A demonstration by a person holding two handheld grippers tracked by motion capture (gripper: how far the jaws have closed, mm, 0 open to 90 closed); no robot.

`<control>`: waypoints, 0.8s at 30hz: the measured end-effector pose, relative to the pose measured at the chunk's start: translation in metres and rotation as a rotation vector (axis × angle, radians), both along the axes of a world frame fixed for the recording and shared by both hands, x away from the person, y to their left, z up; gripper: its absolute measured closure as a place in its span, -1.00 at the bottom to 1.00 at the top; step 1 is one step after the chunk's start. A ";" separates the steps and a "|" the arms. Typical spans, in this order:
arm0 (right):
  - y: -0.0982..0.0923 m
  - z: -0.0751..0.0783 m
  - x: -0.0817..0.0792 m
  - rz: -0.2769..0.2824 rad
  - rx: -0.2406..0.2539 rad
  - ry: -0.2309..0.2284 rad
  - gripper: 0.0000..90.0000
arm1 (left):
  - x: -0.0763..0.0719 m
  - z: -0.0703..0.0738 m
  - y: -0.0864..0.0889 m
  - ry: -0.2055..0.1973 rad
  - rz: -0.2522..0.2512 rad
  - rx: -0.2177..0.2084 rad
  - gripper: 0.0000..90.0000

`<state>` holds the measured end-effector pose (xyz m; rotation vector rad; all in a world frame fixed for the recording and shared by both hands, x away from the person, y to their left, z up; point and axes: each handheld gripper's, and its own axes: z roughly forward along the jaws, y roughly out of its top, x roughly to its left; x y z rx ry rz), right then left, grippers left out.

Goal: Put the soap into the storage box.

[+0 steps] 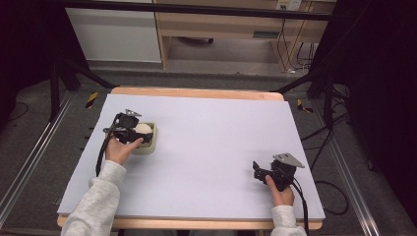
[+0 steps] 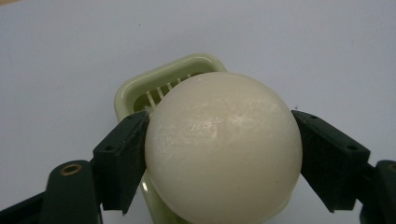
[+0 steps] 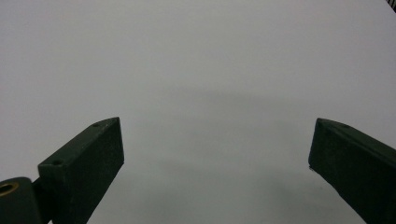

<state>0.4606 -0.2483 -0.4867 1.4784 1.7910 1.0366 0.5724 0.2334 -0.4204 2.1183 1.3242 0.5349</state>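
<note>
Item: pale egg (image 2: pixel 223 149), held between the jaws of the left hand-held gripper (image 1: pixel 139 133), directly over the green slicer tray (image 2: pixel 140 93) at the worktop's (image 1: pixel 216 142) left side; whether egg and tray touch cannot be told. Tray's slotted end lies beyond the egg. Right hand-held gripper (image 1: pixel 255 169): jaws wide, empty, well apart at near right.

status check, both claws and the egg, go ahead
Left claw shut on white egg, held over pale green slicer tray. Right claw open, idle above bare table. Nothing in the way.
</note>
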 end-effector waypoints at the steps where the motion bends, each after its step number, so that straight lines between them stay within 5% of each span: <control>1: 0.000 0.000 0.000 0.001 0.000 0.001 -0.92 | 0.000 -0.001 0.000 0.002 0.001 0.000 -0.50; 24: 0.000 0.000 0.000 0.002 0.001 0.001 -0.92 | 0.005 -0.016 0.005 0.032 0.017 0.010 -0.50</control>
